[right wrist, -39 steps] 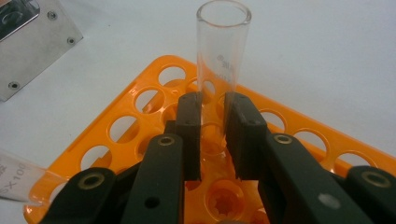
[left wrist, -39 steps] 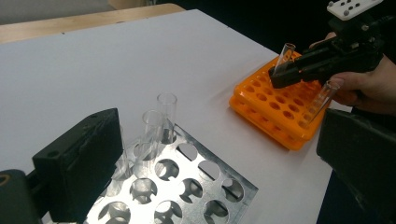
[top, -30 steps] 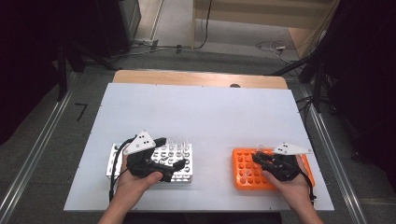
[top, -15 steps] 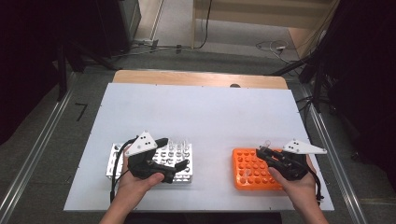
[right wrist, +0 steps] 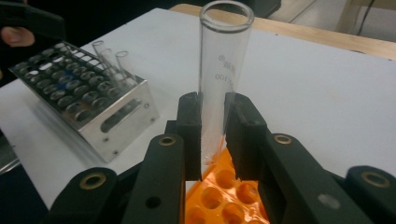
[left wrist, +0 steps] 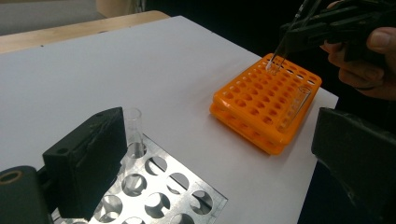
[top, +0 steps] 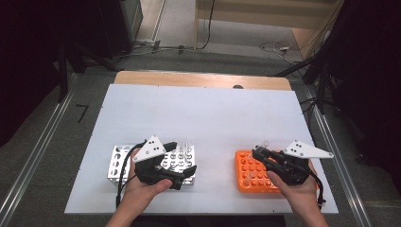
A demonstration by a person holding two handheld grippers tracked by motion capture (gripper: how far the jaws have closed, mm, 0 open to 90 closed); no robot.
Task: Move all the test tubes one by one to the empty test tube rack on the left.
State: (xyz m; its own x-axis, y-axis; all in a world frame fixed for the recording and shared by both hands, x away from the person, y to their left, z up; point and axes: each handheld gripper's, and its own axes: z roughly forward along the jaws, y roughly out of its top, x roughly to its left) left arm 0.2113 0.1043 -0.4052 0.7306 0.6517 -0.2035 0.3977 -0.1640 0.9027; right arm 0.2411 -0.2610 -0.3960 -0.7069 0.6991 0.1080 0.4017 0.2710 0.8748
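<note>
My right gripper (right wrist: pixel 212 116) is shut on a clear glass test tube (right wrist: pixel 224 70), held nearly upright. The tube's lower end (left wrist: pixel 273 65) sits at a hole near a far corner of the orange rack (top: pixel 250 175). Another tube (left wrist: pixel 294 107) stands in that rack's near edge. My left gripper (top: pixel 183 157) hovers open over the right end of the metal rack (top: pixel 118 163), holding nothing. One of its jaws is just beside a tube (left wrist: pixel 133 128) standing in that rack. A few more tubes (right wrist: pixel 112 60) stand at the same end.
Both racks sit near the front edge of the white table (top: pixel 203 118). A wooden strip (top: pixel 203 79) runs along the table's far side. Cables (top: pixel 274 46) lie on the floor behind it.
The right hand has pulled back to the right and turned, bringing the held tube more upright over the orange rack's far left corner. The left gripper has barely moved.
</note>
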